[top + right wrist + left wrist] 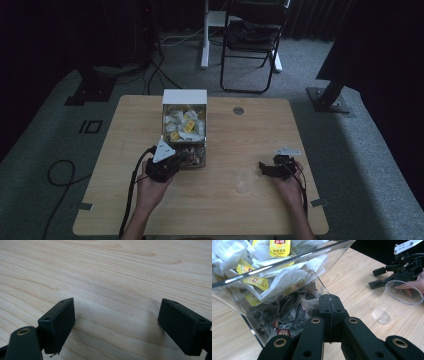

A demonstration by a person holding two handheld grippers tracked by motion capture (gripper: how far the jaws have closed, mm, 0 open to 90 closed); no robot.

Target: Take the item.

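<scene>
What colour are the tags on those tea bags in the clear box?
Yellow, on the tea bag tags; the left gripper view shows them best.

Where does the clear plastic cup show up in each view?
High view: the cup stands on the table right of centre, just left of the right gripper.
Left gripper view: the cup is at the right edge, in front of the right gripper.
Right gripper view: not in it.
Shared landmark: the right gripper beside the cup.

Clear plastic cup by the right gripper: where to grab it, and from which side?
Probably the cup wall just under the rim, from the right gripper's side. It stands upright, mouth up, with bare table around it, and the jaws already stand open beside it. Thin clear wall, so squeeze gently.
</scene>
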